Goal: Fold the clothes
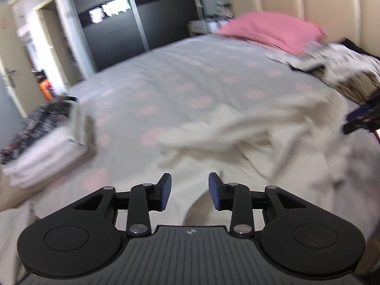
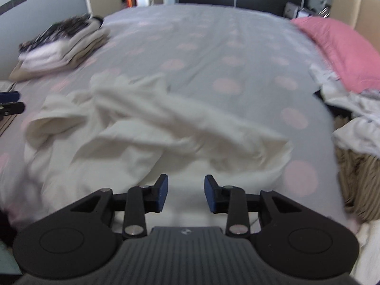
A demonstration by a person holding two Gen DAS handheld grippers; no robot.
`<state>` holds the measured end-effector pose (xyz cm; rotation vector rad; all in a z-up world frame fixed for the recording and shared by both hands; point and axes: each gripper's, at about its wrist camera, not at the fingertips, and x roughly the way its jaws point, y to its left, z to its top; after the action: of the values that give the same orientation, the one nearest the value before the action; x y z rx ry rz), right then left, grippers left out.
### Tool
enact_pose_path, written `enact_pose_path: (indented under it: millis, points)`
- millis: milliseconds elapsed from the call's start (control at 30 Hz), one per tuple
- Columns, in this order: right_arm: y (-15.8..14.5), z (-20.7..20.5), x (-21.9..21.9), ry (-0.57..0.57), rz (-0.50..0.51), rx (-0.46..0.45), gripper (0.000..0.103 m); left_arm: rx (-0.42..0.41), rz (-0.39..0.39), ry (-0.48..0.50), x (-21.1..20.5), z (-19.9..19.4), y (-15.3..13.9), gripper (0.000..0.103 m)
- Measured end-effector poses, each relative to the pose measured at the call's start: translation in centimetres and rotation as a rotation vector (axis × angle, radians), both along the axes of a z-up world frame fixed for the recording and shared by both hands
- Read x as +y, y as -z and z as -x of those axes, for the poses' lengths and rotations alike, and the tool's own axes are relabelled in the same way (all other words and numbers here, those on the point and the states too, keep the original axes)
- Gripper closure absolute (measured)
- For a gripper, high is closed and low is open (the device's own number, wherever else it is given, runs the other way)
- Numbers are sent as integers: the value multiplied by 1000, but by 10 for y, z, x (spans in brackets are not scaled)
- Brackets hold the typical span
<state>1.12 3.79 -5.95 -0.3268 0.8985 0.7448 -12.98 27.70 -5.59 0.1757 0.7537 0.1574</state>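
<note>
Beside the headboard (image 1: 308, 2), only left view shows it.

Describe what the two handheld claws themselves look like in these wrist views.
Both look alike. The left claw and the right claw each have matte black linkage arms with silver pivot bolts, ending in two fingers faced with dark blue pads. Behind them, two round black discs flank a grey ribbed centre plate bearing a small round emblem. No cables or sleeves show.

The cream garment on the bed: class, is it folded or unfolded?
Unfolded. The cream garment lies rumpled across the bedspread, sleeves crossing in loose creases, unlike the neat folded stack beyond.
</note>
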Motion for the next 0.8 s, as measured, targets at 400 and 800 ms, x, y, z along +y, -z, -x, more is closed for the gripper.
enact_pose_path:
  millis: [400,800]
  points:
    - [54,57,23,-138,214,72,41,294,-56,251,-45,21,59,51]
    - [58,39,19,-6,212,-17,103,376,-55,137,-41,-5,86,94]
